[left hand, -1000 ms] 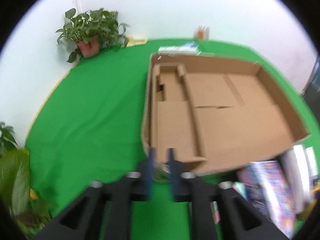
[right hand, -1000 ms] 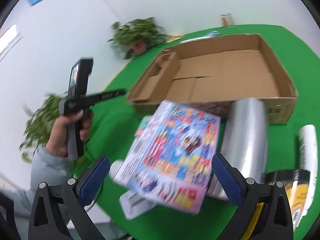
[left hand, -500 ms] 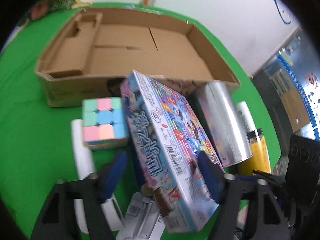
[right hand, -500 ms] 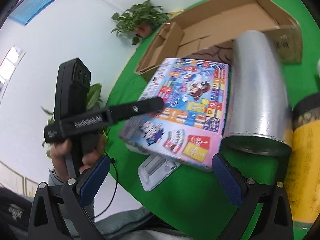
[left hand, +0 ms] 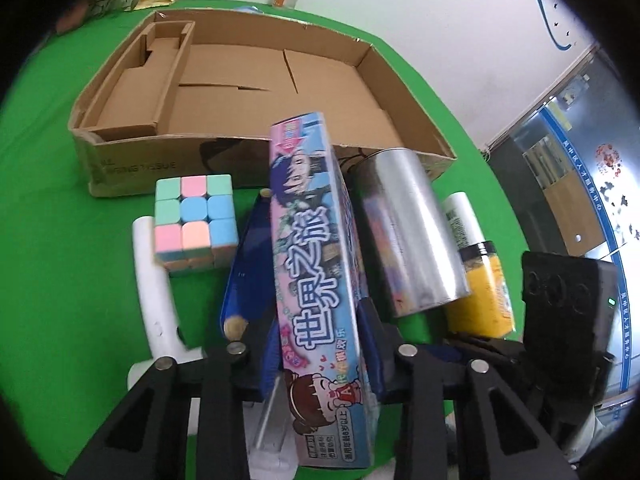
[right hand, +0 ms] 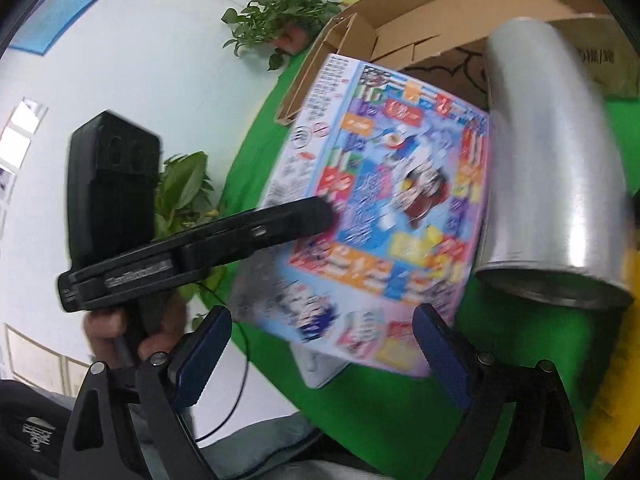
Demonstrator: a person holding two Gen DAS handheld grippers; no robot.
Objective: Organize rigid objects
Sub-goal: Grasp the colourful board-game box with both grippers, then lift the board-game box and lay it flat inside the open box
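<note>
Game box (right hand: 384,208) print motion-blurred

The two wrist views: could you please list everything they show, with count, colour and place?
cardboard box: one, brown, open, far side of the table.
game box: one, blue and pink print, tilted on edge between the left gripper's fingers.
puzzle cube: one, pastel, left of the game box.
metal can: one, silver, lying right of the game box.
yellow jar: one, black lid, right of the can.
white bottle: one, beyond the jar.
white tool: one, lying beside the cube.
plants: two, green, table edge.
tablecloth: one, green.
left gripper: black, blue pads, closing on the game box.
right gripper: black, blue pads, closing, nothing held.
hand: one, holding the left gripper's handle.
</note>
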